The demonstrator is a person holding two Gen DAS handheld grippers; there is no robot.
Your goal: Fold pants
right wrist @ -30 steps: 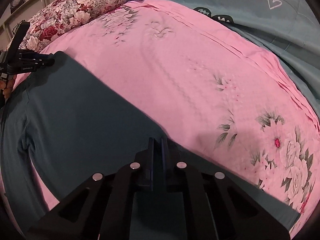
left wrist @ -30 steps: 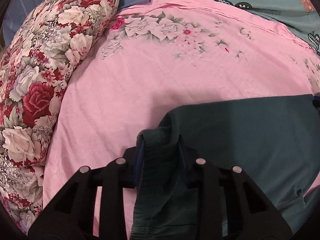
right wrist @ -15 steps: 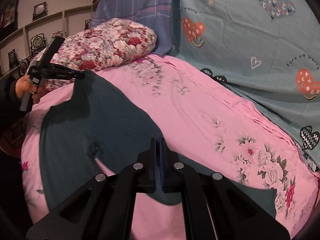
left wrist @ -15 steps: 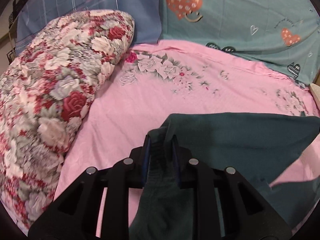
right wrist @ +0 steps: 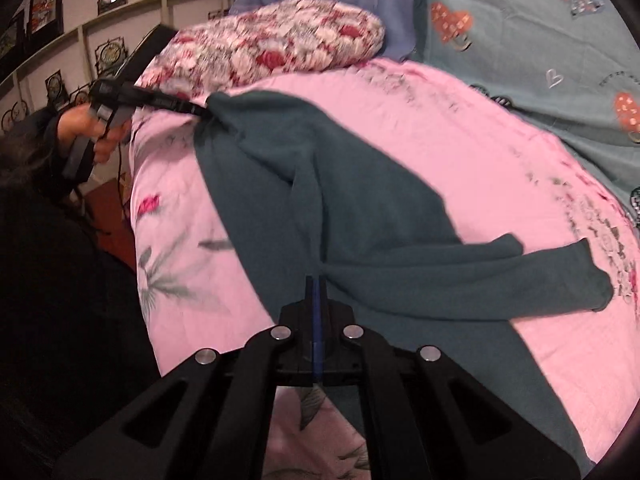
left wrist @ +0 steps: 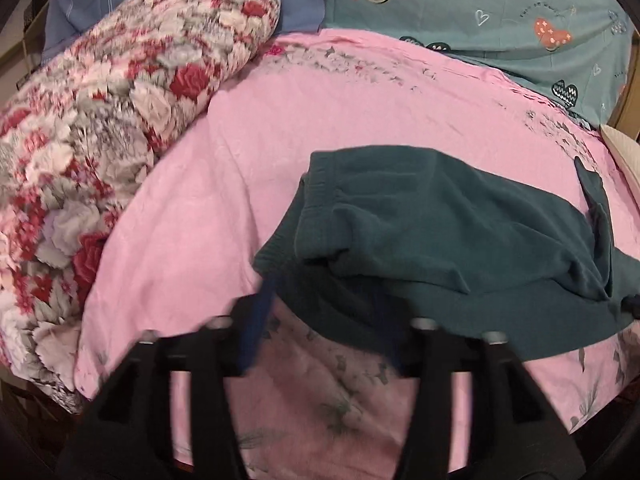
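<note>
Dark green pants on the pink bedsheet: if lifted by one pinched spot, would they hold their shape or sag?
Probably sag. The dark green pants drape in soft folds from where the right gripper pinches them, so they look floppy. The waistband has flopped over itself near the opening left gripper, suggesting limp, fairly light knit. They would likely drag on the pink bedsheet rather than slide.
</note>
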